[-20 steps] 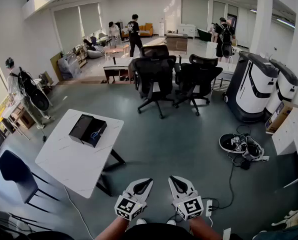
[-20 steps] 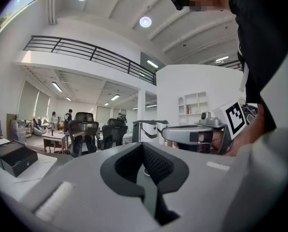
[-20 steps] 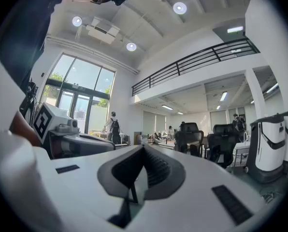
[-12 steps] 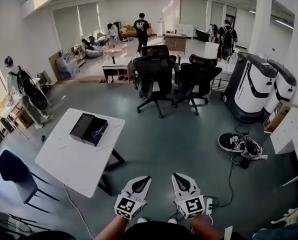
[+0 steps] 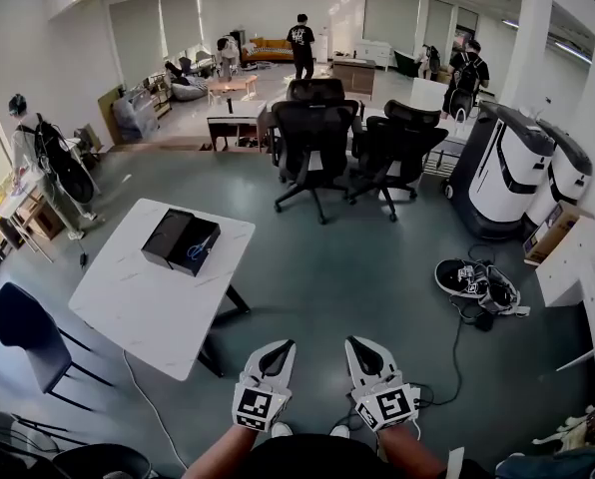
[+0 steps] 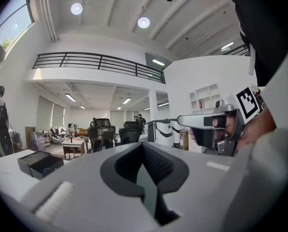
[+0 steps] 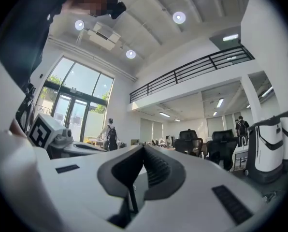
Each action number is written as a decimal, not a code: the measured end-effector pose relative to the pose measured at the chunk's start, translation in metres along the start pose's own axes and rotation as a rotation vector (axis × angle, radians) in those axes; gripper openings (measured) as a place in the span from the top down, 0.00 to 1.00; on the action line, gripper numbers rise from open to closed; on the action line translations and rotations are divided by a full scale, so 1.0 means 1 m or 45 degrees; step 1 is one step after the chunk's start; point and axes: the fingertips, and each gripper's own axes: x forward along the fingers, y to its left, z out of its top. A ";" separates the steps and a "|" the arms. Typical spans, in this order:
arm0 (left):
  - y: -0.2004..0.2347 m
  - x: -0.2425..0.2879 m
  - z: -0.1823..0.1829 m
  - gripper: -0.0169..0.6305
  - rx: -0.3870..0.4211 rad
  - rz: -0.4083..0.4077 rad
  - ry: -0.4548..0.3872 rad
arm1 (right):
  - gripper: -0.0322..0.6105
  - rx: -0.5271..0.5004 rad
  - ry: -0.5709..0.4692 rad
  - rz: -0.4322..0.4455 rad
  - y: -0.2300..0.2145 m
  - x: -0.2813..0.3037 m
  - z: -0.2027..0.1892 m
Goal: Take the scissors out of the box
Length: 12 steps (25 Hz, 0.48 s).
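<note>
While the left gripper [image 5: 278, 355] and right gripper [image 5: 360, 352] hang with jaws closed and empty, well off the table [image 5: 143, 312], the step in hand looks like the approach, and next comes reaching the box [image 5: 173, 236] by the table's far edge for the scissors [image 5: 196, 250].

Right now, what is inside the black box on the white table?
Blue-handled scissors lie in the open black box on the white table. From this far away the blades are too small to make out, and anything beneath the scissors is covered.
</note>
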 end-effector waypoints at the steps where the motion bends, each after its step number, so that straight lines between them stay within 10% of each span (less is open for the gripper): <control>1: 0.005 -0.004 0.000 0.96 -0.022 0.014 -0.010 | 0.94 0.004 -0.011 -0.009 0.001 0.001 0.002; 12: 0.048 -0.043 -0.019 0.96 -0.059 0.041 0.049 | 0.94 0.084 -0.005 -0.038 0.037 0.032 -0.006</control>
